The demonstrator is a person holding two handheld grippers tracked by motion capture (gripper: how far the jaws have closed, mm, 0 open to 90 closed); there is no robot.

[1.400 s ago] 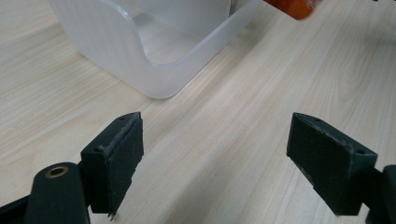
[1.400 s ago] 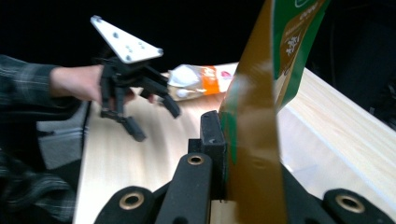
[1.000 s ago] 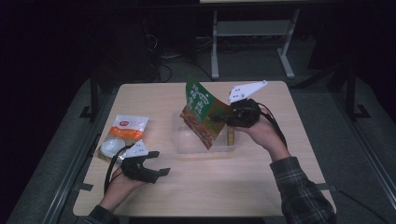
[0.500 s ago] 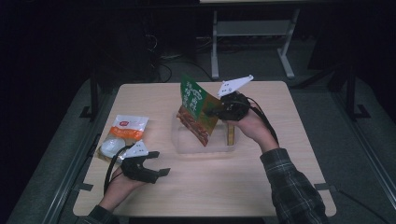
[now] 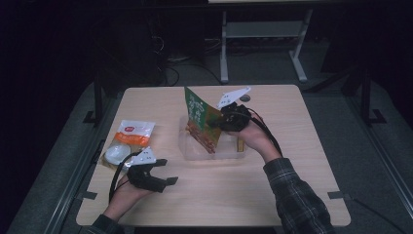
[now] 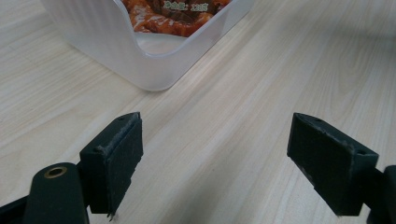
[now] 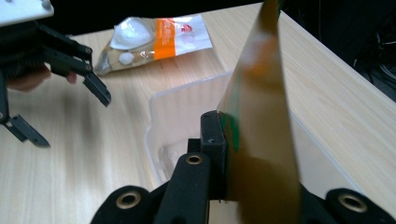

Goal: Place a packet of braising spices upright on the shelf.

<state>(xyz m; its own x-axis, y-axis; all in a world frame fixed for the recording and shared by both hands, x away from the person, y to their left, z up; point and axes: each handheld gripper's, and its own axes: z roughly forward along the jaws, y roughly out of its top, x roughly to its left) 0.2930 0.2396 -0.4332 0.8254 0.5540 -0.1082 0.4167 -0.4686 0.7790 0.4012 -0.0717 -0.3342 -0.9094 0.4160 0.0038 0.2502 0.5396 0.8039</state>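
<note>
A person sits at a light wooden table (image 5: 272, 195) in a dark room, holding a two-jaw gripper in each hand. The right gripper (image 5: 220, 122) is clamped tight on a green and orange snack packet (image 5: 200, 119), holding it upright and slightly tilted, with its lower end inside a clear plastic container (image 5: 192, 148) near the middle of the table. In the right gripper view the packet (image 7: 259, 126) is seen edge-on, pressed between the black jaws above the container's open rim (image 7: 187, 93).

The left gripper (image 5: 163, 171) rests low near the table's front left edge, its jaws spread wide with nothing between them, pointing toward the container. In the left gripper view a container corner (image 6: 154, 70) lies just ahead.

An orange and white food pouch (image 5: 127, 141) lies flat at the table's left side, just beyond the left gripper.
</note>
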